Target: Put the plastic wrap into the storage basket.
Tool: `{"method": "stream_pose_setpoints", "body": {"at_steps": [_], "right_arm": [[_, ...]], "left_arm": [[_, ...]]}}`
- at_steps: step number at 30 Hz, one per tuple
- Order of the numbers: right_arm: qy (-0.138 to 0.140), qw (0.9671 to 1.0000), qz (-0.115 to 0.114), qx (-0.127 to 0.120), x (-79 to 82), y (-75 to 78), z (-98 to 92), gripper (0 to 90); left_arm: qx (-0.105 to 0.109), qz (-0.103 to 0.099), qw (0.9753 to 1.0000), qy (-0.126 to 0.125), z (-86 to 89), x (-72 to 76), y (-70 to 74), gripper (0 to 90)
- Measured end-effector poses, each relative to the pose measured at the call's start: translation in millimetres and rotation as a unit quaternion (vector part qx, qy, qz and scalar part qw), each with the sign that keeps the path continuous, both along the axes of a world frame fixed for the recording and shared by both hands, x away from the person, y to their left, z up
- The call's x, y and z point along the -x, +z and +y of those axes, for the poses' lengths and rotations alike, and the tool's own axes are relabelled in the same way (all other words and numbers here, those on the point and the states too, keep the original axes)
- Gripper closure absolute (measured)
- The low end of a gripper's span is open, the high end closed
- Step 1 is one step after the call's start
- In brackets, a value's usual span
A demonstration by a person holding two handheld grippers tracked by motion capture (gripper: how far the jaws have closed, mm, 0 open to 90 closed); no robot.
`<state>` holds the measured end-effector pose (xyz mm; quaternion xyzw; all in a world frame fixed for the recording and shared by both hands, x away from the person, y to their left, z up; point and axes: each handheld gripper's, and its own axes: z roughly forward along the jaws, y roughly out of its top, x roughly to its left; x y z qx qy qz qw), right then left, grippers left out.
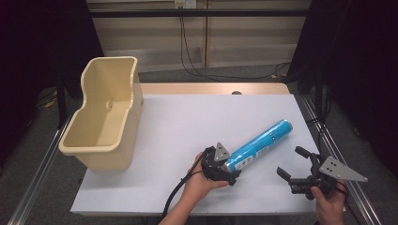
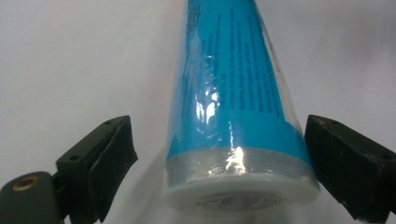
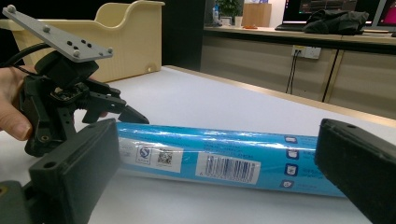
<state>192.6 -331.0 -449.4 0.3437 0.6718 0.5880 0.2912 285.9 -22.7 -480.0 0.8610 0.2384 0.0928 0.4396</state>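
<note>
The white surface (image 1: 187, 122) has a wooden strip (image 1: 211, 88) along its far edge. Behind it, black cables (image 1: 182, 42) hang from a wall outlet (image 1: 184, 3). In the right gripper view, a dark bag (image 3: 334, 21) lies in front of monitors (image 3: 322, 5).

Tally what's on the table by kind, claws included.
Blue tube: 1
Beige bin: 1
Claws: 2, the left claw open around the tube's near end, the right claw open beside the tube
Total: 4
</note>
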Motion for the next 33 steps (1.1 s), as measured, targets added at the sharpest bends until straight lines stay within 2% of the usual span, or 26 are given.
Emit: {"method": "stream_pose_setpoints", "body": {"at_steps": [3,6,8,10,13,16,18,23,28,31,33], "right_arm": [[0.0,1.0,0.0,0.002,-0.3,0.0,-0.2,0.0],[0.001,1.0,0.0,0.001,-0.3,0.1,-0.1,0.0],[0.001,1.0,0.0,0.002,-0.3,0.0,0.1,0.0],[0.001,1.0,0.0,0.003,-0.6,-0.3,0.1,0.0],[0.001,1.0,0.003,0.004,-0.9,-0.6,0.4,0.0],[0.001,1.0,0.003,0.005,-0.7,-0.6,0.5,0.0],[0.001,1.0,0.002,0.005,-0.7,-0.5,0.4,0.0],[0.0,1.0,0.003,0.009,-0.4,-1.0,-0.4,0.0],[-0.002,1.0,0.004,0.007,-0.4,-1.0,-0.9,0.1],[-0.002,1.0,0.004,0.008,-0.5,-1.2,-0.5,0.1],[-0.001,0.9999,0.005,0.009,-0.6,-1.4,-0.1,0.1]], "left_arm": [[-0.011,0.007,0.9999,0.001,-1.2,-1.0,-2.7,14.8],[-0.01,0.018,0.9998,0.002,-1.8,-1.5,-3.8,17.3],[-0.01,0.025,0.9996,0.0,-1.2,-1.5,-2.6,21.6],[-0.004,0.039,0.9992,-0.003,0.0,-1.1,-0.3,31.0],[-0.001,0.045,0.999,-0.001,0.6,-2.1,-0.3,31.4],[-0.002,0.044,0.999,0.0,-0.1,-1.4,-0.1,31.5],[-0.013,0.038,0.9992,-0.002,-1.3,0.0,1.1,31.6],[-0.021,0.036,0.9991,-0.004,0.6,0.4,2.4,31.7],[-0.041,0.031,0.9986,-0.009,13.8,-0.3,5.6,31.8],[-0.044,0.031,0.9985,-0.009,20.9,-0.8,6.0,31.7],[-0.045,0.039,0.9982,-0.007,35.3,-1.8,7.1,31.7]]}}
